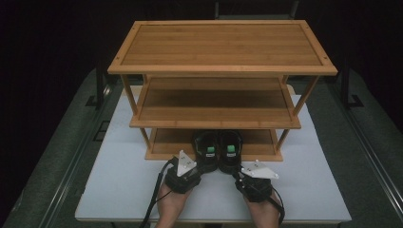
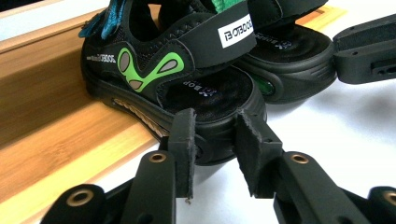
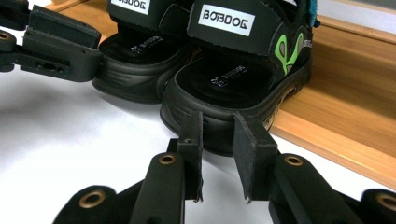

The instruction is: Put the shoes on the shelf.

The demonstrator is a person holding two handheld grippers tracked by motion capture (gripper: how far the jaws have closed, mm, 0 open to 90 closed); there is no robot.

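Two black sandals with green marks stand side by side with their toes on the bottom board of a wooden shelf [image 1: 166,137] and their heels sticking out over the white tabletop. My left gripper [image 1: 199,167] [image 2: 215,116] points at the heel of the left sandal [image 1: 207,145] [image 2: 187,70]. Its jaws stand a narrow gap apart with the tips right at the heel and nothing pressed between the pads. My right gripper [image 1: 236,172] [image 3: 218,119] is just behind the heel of the right sandal [image 1: 230,145] [image 3: 233,79], its jaws likewise slightly apart and holding nothing.
The three-tier bamboo shelf [image 1: 223,47] fills the middle of the white table board [image 1: 119,190]; its upper two boards are bare. The shelf's front lip [image 2: 46,140] [image 3: 336,121] runs under the sandals. Dark floor rails lie on both sides of the table.
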